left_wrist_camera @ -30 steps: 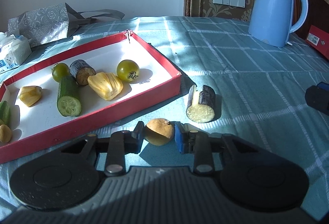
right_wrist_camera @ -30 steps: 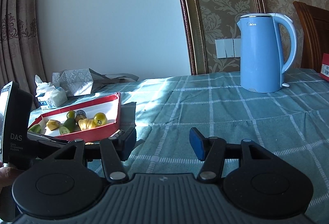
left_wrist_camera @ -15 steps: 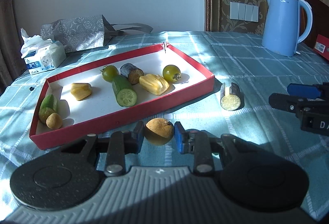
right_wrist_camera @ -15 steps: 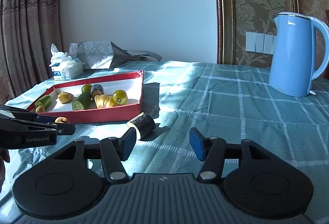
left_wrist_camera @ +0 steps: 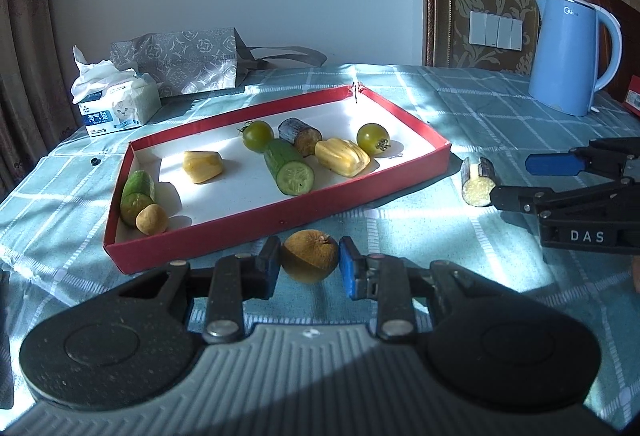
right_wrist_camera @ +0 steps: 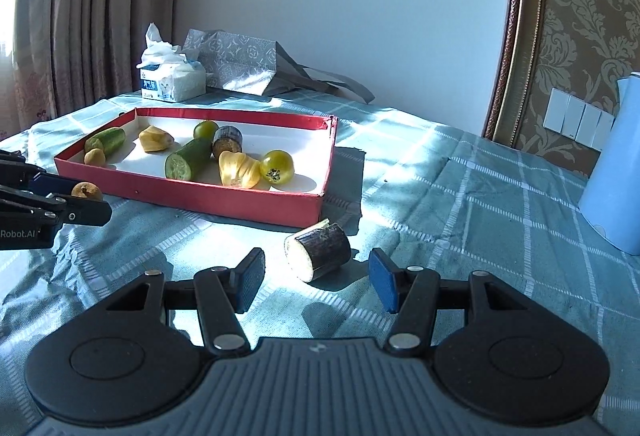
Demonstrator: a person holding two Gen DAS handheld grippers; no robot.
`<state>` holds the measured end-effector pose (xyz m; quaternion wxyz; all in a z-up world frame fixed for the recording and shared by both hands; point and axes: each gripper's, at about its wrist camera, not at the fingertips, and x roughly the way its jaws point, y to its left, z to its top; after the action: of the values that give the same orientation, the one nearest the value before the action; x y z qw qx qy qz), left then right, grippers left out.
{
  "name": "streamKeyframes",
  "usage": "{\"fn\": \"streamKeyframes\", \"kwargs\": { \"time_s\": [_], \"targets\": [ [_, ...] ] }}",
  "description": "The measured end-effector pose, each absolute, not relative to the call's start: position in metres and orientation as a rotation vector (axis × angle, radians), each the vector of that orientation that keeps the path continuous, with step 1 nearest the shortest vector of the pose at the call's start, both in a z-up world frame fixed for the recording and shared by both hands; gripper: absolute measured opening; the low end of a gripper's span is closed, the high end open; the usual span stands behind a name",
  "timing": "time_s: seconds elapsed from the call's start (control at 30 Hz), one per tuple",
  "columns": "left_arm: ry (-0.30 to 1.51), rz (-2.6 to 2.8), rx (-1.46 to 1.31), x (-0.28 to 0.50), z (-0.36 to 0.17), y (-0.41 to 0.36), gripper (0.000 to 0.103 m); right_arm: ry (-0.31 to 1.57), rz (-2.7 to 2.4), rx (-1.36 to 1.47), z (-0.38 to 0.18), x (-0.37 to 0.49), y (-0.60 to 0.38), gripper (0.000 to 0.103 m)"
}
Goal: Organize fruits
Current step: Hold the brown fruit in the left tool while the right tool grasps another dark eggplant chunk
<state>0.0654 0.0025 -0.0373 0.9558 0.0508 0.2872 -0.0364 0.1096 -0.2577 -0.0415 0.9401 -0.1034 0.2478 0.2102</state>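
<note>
— Teal checked cloth (left_wrist_camera: pixel 460 124) covers the whole table; what sits on it, biggest first?

— Red-walled tray (left_wrist_camera: pixel 280 214) with a white floor, then the blue kettle (left_wrist_camera: pixel 568 56), whose upper wall carries a logo too small to read. Behind the tray lie a grey patterned bag (left_wrist_camera: pixel 184 60) and a tissue pack (left_wrist_camera: pixel 118 108) printed with a kitten and Chinese characters.

— Any lettering on the tools?

— "DAS" on the right gripper (right_wrist_camera: pixel 316 284), "Robot.AI" on the left gripper (left_wrist_camera: pixel 309 268).

— And the fruit?

— Inside the tray: two cucumber pieces, two green tomatoes, two yellow jackfruit pods, a dark-skinned stub and a small tan ball. Outside, a dark-skinned chunk (right_wrist_camera: pixel 318 250) with a pale cut face lies on the cloth just off the tray's corner, between the right gripper's wide-spread jaws, untouched. The left jaws pinch a round brownish-yellow fruit (left_wrist_camera: pixel 310 261) just in front of the tray's near wall.
</note>
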Motion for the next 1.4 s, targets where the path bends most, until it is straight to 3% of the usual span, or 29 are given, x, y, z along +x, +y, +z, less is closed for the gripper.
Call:
{"fn": "streamKeyframes", "kwargs": {
  "time_s": [1.4],
  "targets": [
    [0.578,-0.052,0.14,0.068,-0.038,0.001,0.029,0.577,0.541,-0.371,-0.054,0.162,-0.243,0.056]
  ]
}}
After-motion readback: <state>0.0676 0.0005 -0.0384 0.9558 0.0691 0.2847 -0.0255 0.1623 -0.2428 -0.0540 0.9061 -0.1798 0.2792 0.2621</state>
